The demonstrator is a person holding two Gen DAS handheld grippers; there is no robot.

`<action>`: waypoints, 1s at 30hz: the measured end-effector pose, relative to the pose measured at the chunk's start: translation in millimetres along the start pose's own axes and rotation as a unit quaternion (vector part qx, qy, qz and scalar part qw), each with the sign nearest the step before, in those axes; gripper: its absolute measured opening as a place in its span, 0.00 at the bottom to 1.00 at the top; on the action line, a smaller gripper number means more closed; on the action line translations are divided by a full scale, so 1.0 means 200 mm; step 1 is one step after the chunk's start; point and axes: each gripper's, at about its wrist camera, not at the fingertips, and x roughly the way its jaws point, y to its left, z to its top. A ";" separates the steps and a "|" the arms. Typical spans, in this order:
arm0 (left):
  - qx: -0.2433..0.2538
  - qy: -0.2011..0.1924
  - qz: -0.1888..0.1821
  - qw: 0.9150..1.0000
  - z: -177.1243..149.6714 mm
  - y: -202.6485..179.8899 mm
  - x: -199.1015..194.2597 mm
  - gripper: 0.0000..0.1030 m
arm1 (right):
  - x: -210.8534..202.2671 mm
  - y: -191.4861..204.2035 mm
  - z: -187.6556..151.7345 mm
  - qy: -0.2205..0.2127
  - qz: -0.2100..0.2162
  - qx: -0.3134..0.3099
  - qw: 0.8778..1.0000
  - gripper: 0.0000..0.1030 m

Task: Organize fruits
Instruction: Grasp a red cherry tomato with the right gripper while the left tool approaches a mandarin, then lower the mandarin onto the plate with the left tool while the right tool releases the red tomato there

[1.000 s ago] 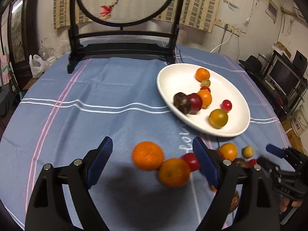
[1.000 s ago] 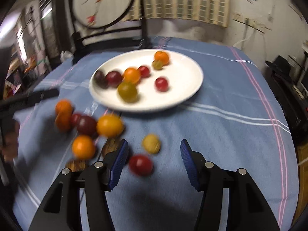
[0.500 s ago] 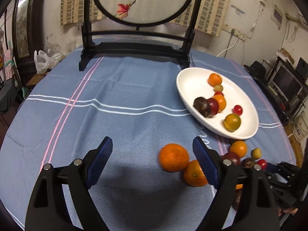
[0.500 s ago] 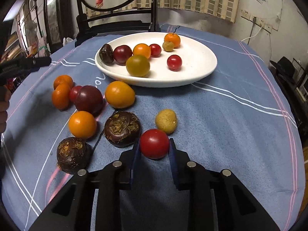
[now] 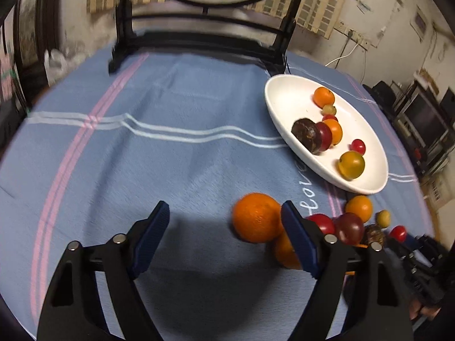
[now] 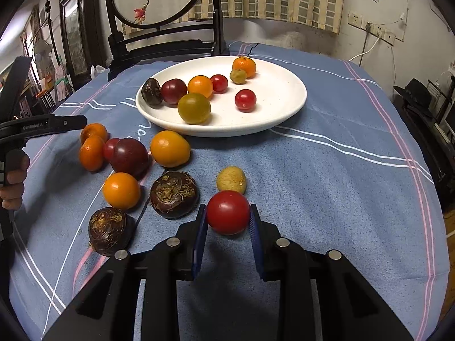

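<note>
Right tongs (image 6: pixel 228 228) clamped on a red tomato (image 6: pixel 228 212) low over the blue-clothed desk (image 6: pixel 327 176); left tongs (image 5: pixel 224 236) closing, nothing gripped, an orange (image 5: pixel 256 217) beside one pad; white plate (image 6: pixel 287 105) of fruit beyond.

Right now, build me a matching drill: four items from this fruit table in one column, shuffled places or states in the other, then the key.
Items
1. red tomato
2. olive-green tomato
3. big orange
4. right gripper

Places or states
A. on the cloth beside the left gripper's closing pad, not pinched
B. lying in the white plate
C. pinched between two blue pads
D. shut on a fruit

Pairs: 1-C, 2-B, 3-A, 4-D
</note>
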 end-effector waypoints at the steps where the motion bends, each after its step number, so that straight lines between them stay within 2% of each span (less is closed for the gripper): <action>1: -0.006 0.007 -0.005 1.000 0.00 0.00 0.02 0.68 | 0.00 0.00 0.00 -0.001 0.002 0.000 1.000 0.28; 7: -0.020 0.010 -0.030 0.999 -0.01 -0.05 0.08 0.59 | -0.02 0.03 0.00 -0.008 0.018 -0.007 1.000 0.28; 12: -0.053 0.043 -0.074 0.995 -0.02 -0.08 0.14 0.55 | -0.02 0.04 -0.01 -0.008 0.019 -0.010 1.000 0.28; 17: -0.073 0.044 -0.097 0.992 -0.01 -0.08 0.17 0.41 | -0.03 0.05 0.00 -0.014 0.020 -0.008 1.000 0.28; 19: -0.078 0.041 -0.093 0.992 0.00 -0.07 0.18 0.35 | -0.05 0.04 0.00 -0.022 0.023 -0.006 0.999 0.28; 28: -0.078 0.032 -0.062 0.995 0.00 -0.11 0.17 0.33 | -0.05 0.05 0.00 -0.026 0.027 -0.007 0.999 0.28; 30: -0.069 0.022 -0.053 0.996 -0.01 -0.13 0.13 0.33 | -0.07 0.06 0.00 -0.039 0.027 -0.013 0.999 0.28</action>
